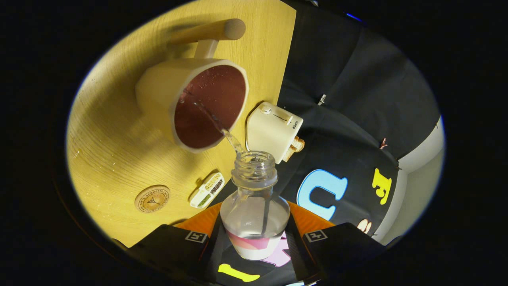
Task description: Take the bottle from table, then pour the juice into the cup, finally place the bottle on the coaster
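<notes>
My gripper (255,238) is shut on a clear plastic bottle (254,202), held between both fingers and tilted forward. A thin stream of clear liquid (222,129) runs from the bottle's open mouth (254,159) into the cream cup (190,103) just beyond it. The cup has a dark reddish-brown inside with wet drops and a long wooden handle (210,31). It stands on the light wooden table (115,139). A round wooden coaster (152,198) lies on the table to the left of the bottle, ahead of the left finger.
A cream toaster (273,131) with bread slices in it stands at the table's edge, right of the cup. A small flat packet (207,190) lies between the coaster and the bottle. Black cloth hangs beyond the table edge on the right.
</notes>
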